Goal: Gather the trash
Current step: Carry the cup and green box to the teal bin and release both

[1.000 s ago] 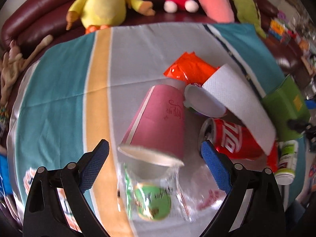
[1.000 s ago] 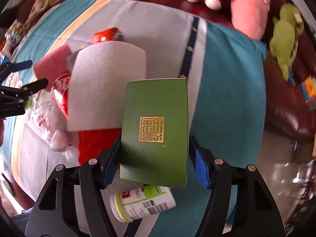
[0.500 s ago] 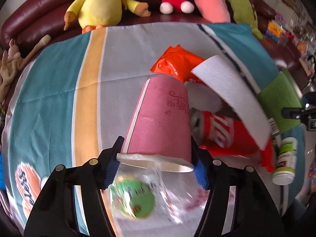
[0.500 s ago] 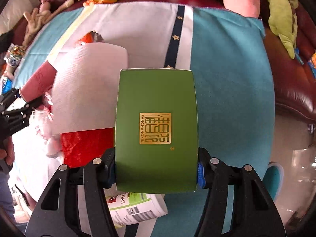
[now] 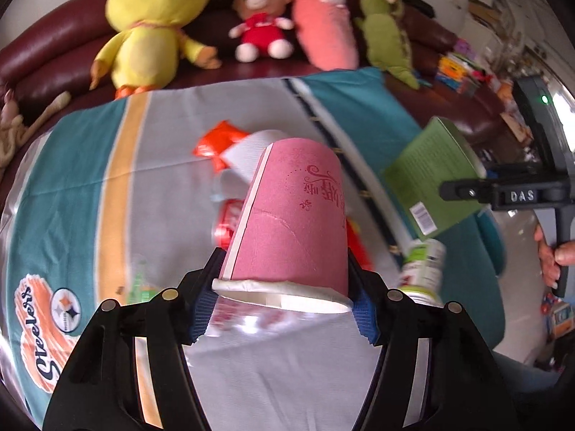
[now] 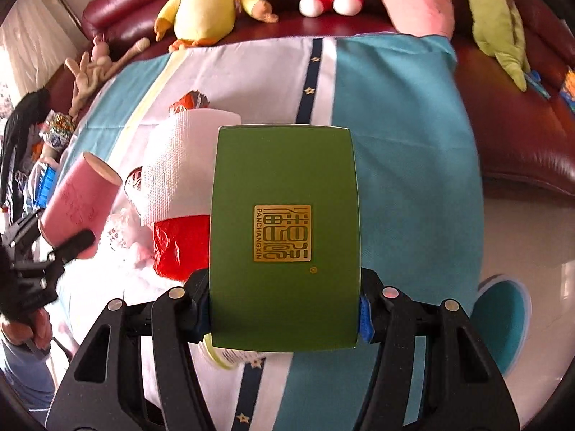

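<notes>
Left hand-held gripper [image 5: 282, 303] clamped on pink cup [image 5: 294, 215], right hand-held gripper [image 6: 285, 309] on green box [image 6: 284, 237], above litter.

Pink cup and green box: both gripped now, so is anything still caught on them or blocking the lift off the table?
Nothing visible does. The left gripper holds the pink cup and the right gripper the green box, both clear of the litter pile. No bin is in view.

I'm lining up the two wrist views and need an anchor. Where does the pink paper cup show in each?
Left wrist view: the pink paper cup fills the centre, clamped near its rim in the left claw.
Right wrist view: the same cup sits at the left edge, beside the white tissue.
Shared landmark: the yellow duck plush on the sofa, top left in both.
</notes>
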